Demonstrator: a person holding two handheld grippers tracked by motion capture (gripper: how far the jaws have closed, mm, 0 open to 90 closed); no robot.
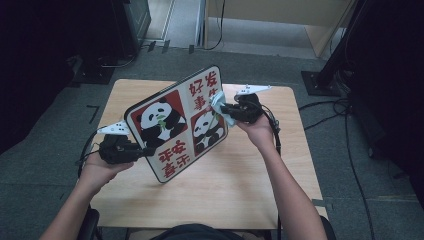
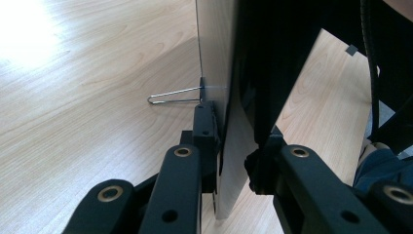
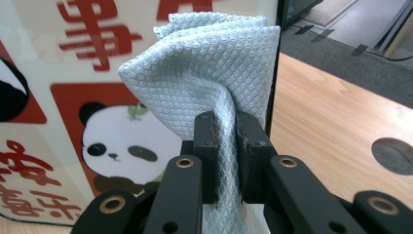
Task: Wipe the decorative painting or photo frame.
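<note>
A square board (image 1: 165, 120) with rounded corners, printed with pandas and red characters, stands tilted on its lower corner above the wooden table (image 1: 225, 190). My left gripper (image 1: 148, 150) is shut on its lower left edge; in the left gripper view the board (image 2: 229, 73) runs edge-on between the jaws of that gripper (image 2: 234, 146). A thin wire loop (image 2: 173, 96) sticks out from the board's back. My right gripper (image 1: 227, 111) is shut on a folded pale blue cloth (image 1: 220, 106), which lies against the board's printed face. Close up, the cloth (image 3: 214, 63) bulges above the right gripper (image 3: 226, 141) in front of the board (image 3: 58, 97).
The table has a round hole (image 3: 393, 155) near its right side. Grey carpet surrounds it, with cables (image 1: 345, 130) trailing at the right and a black stand base (image 1: 320, 80) beyond the far right corner. Dark equipment stands at the back left.
</note>
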